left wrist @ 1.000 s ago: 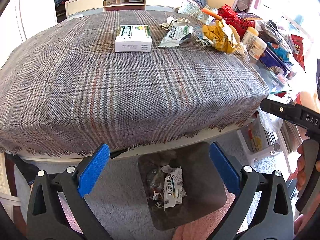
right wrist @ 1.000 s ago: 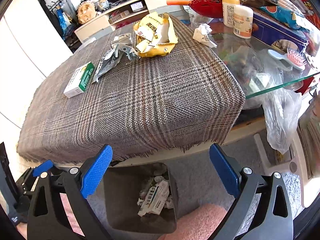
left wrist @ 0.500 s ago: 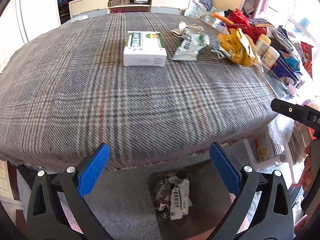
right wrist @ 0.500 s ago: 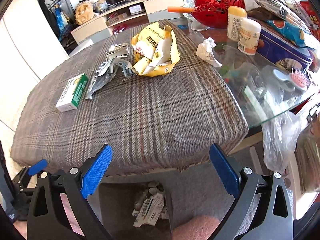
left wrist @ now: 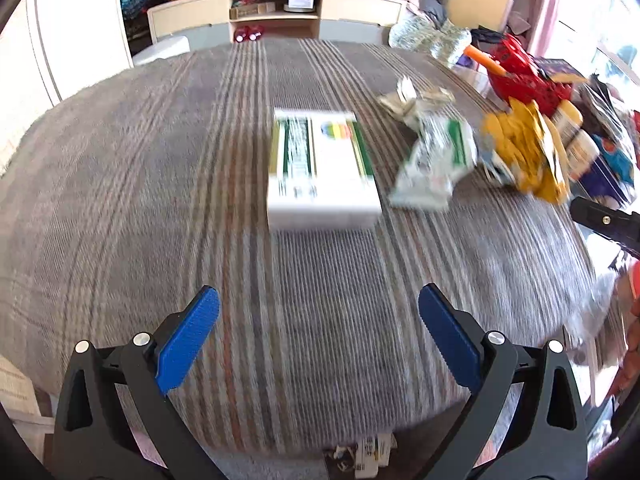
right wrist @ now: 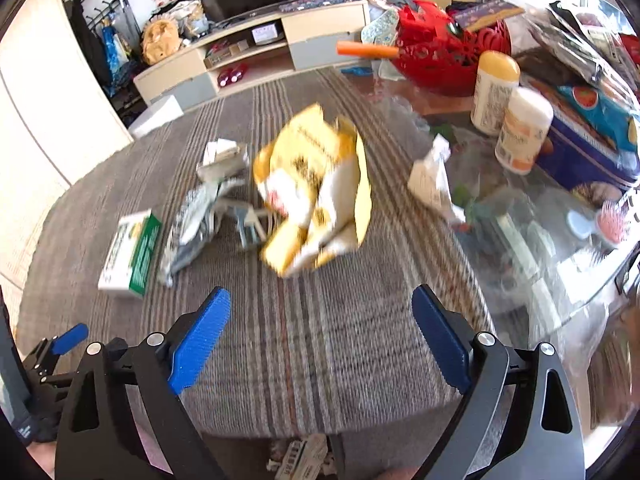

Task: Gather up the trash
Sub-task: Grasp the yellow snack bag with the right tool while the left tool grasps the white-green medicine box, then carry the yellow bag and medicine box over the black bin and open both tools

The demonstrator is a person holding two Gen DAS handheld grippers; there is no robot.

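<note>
A white and green box lies on the plaid cloth, straight ahead of my open, empty left gripper. Right of it lie a silver-green wrapper, crumpled paper and a yellow bag. In the right wrist view the yellow bag is ahead of my open, empty right gripper, with the box, the wrapper and a white crumpled paper on the glass. The trash bin's contents show below the table edge, also in the right wrist view.
A red basket, two white bottles and a blue tin crowd the glass tabletop on the right. A TV cabinet stands beyond the table. The left gripper shows at the right wrist view's lower left.
Both grippers have risen and moved forward over the table. The trash items look nearer and the bin has dropped almost out of view. Both stay open.
</note>
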